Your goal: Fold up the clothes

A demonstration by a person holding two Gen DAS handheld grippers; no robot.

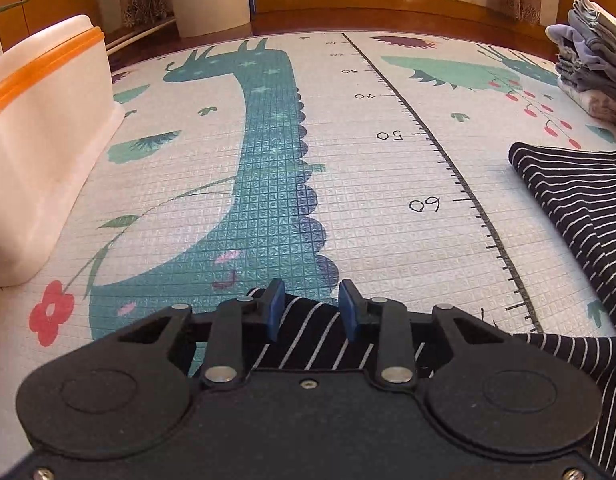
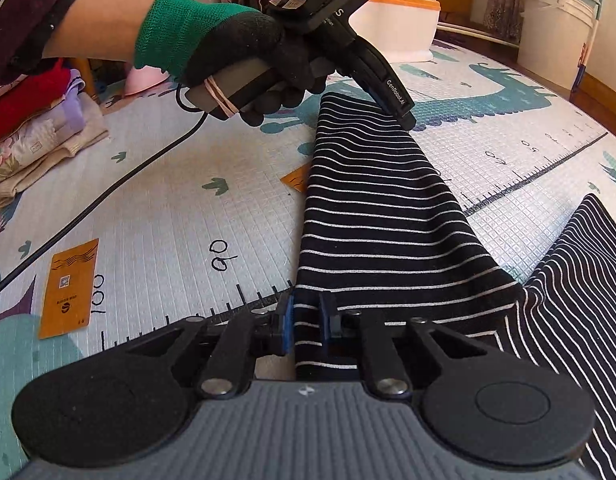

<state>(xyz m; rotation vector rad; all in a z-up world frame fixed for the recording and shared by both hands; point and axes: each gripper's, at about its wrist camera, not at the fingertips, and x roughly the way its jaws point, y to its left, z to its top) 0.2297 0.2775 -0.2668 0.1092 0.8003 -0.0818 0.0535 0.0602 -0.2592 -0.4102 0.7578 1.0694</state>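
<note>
Closest to my right tongs (image 2: 307, 322) is a fold of the black striped garment (image 2: 372, 216), and the blue pads are clamped tight on that bunched edge. From there one striped panel stretches taut across the play mat (image 2: 167, 216) to my left tongs (image 2: 404, 114), held in my gloved hand (image 2: 243, 64) at the far corner. From the left wrist, my left tongs (image 1: 312, 310) stand apart, with striped cloth lying between and under the pads; I cannot tell whether they touch it. More of the garment lies spread on the mat to the right. An orange card (image 2: 67, 290) rests flat beside the printed ruler, a stack of folded clothes (image 2: 31, 128) sits at the mat's left edge, and a white bin with an orange rim (image 1: 47, 128) stands at the left of the left wrist view.
</note>
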